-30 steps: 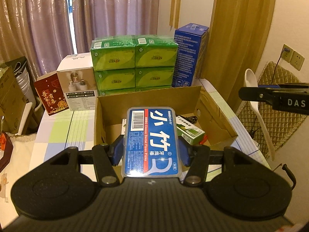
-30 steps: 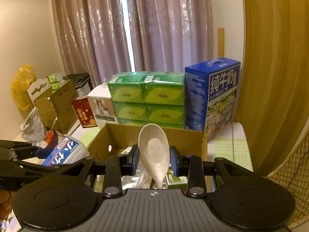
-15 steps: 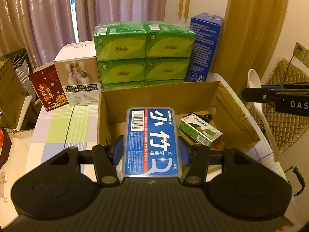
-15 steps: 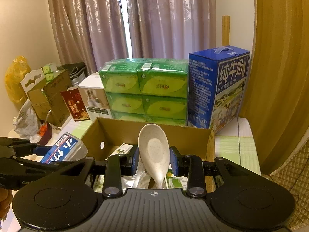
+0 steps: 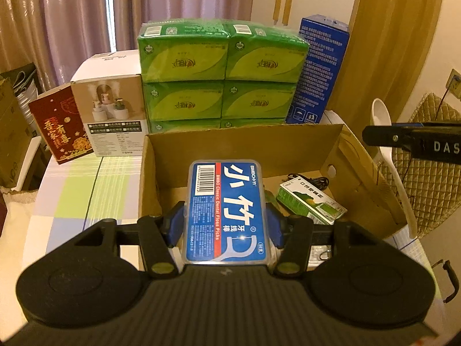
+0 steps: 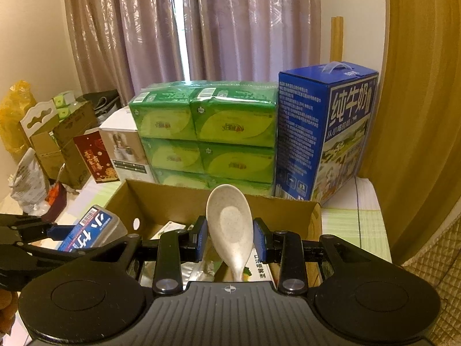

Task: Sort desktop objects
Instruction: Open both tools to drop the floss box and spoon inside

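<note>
Your left gripper (image 5: 226,225) clamps the floss box (image 5: 226,213) above the cardboard box (image 5: 288,147), poised to drop in; your right gripper (image 6: 230,239) pinches the spoon (image 6: 230,225) over it too

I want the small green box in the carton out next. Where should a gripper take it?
Grip the small green box across its narrow width, from above. It lies flat on the cardboard carton floor, long sides exposed, with walls blocking any sideways approach.

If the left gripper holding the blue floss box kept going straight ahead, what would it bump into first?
Probably the far wall of the cardboard box. The left gripper, shut on the floss box, points over the open box toward that wall; the green tissue packs stand behind. Depth is uncertain.
</note>
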{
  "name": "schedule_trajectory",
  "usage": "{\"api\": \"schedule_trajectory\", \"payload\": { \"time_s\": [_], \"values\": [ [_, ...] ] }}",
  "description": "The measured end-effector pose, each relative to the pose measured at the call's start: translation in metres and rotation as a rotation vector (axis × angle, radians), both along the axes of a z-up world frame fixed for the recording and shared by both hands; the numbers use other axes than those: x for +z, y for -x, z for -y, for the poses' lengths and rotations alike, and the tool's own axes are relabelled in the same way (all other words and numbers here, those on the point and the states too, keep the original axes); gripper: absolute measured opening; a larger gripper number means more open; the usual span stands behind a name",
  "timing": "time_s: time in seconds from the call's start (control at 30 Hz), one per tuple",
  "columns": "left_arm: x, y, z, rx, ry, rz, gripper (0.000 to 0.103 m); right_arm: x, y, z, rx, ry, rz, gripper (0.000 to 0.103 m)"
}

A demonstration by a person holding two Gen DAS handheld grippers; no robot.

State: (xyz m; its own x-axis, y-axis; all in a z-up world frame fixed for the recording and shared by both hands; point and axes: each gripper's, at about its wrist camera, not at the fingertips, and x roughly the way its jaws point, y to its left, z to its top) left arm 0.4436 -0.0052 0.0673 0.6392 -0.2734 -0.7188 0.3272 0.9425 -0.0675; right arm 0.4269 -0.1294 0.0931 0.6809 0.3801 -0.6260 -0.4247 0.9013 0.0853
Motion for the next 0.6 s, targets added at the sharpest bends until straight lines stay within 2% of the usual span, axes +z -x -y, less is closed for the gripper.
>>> {"api": "schedule_trajectory", "payload": {
  "time_s": [0.07, 0.1, 0.13, 0.17, 0.47, 0.53, 0.57, 0.6],
  "values": [
    [-0.004, -0.006, 0.003, -0.010, 0.006, 0.004, 0.054, -0.003, -0.004, -0.001, -0.002, -0.004, -0.003, 0.031],
    [-0.006, -0.009, 0.003, -0.010, 0.015, 0.006, 0.069, -0.005, -0.007, -0.002, -0.003, -0.006, -0.006, 0.031],
    [-0.007, -0.011, 0.003, -0.002, 0.020, 0.009, 0.077, -0.006, -0.008, -0.002, -0.005, -0.009, -0.007, 0.031],
    [-0.008, -0.012, 0.002, 0.006, 0.027, 0.020, 0.080, -0.007, -0.010, -0.003, -0.008, -0.013, -0.008, 0.031],
    [-0.011, -0.007, -0.004, 0.001, 0.033, 0.040, 0.080, -0.017, -0.019, -0.014, -0.007, -0.027, -0.003, 0.031],
    [-0.012, -0.006, -0.006, 0.010, 0.032, 0.040, 0.080, -0.017, -0.022, -0.013, -0.014, -0.058, 0.006, 0.031],
    [-0.012, -0.005, -0.007, 0.012, 0.030, 0.041, 0.080, -0.017, -0.024, -0.012, -0.009, -0.087, 0.008, 0.036],
    [-0.011, -0.004, -0.008, 0.015, 0.026, 0.043, 0.081, -0.017, -0.026, -0.011, -0.007, -0.105, 0.001, 0.060]
  ]
}}
